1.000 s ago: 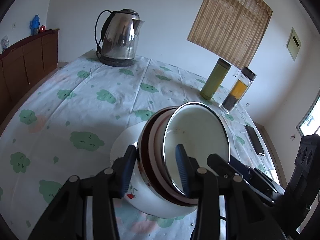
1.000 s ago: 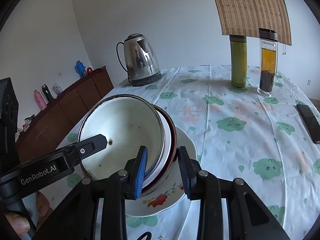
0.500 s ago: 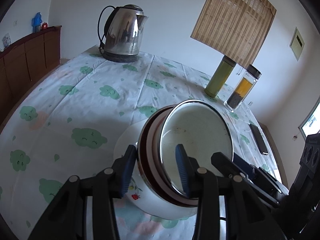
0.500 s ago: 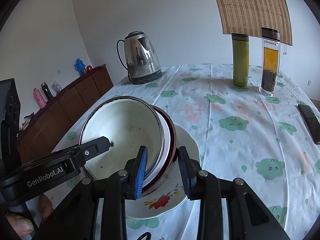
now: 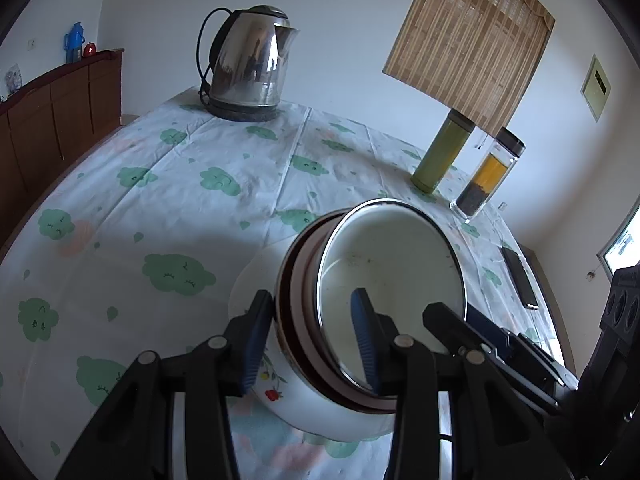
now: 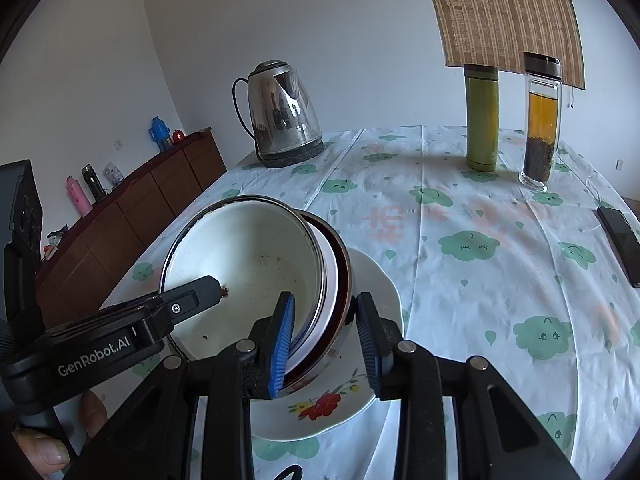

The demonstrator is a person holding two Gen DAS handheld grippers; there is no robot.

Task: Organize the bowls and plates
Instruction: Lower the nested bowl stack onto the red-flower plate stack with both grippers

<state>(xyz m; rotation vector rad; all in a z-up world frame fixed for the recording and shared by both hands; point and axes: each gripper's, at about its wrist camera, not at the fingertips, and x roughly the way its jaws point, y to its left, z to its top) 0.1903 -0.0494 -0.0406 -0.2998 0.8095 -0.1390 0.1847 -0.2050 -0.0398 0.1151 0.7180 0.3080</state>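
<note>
A stack of nested bowls, with a white enamel bowl (image 5: 394, 264) (image 6: 248, 264) innermost and a brown-rimmed bowl (image 5: 294, 300) (image 6: 344, 272) around it, stands tilted over a white flowered plate (image 5: 250, 284) (image 6: 376, 280). My left gripper (image 5: 310, 338) is shut on the stack's near wall, one pad inside and one outside. My right gripper (image 6: 326, 342) is shut on the opposite wall the same way. Each gripper also shows in the other's view: the left gripper (image 6: 192, 296) and the right gripper (image 5: 460, 328). Whether the stack's base touches the plate is hidden.
A steel kettle (image 5: 248, 60) (image 6: 284, 116) stands at the table's far end. A green flask (image 6: 482, 116) and a glass tea bottle (image 6: 542, 120) stand far right, and a phone (image 6: 622, 240) lies at the right edge. A brown sideboard (image 6: 132, 216) runs along the left wall.
</note>
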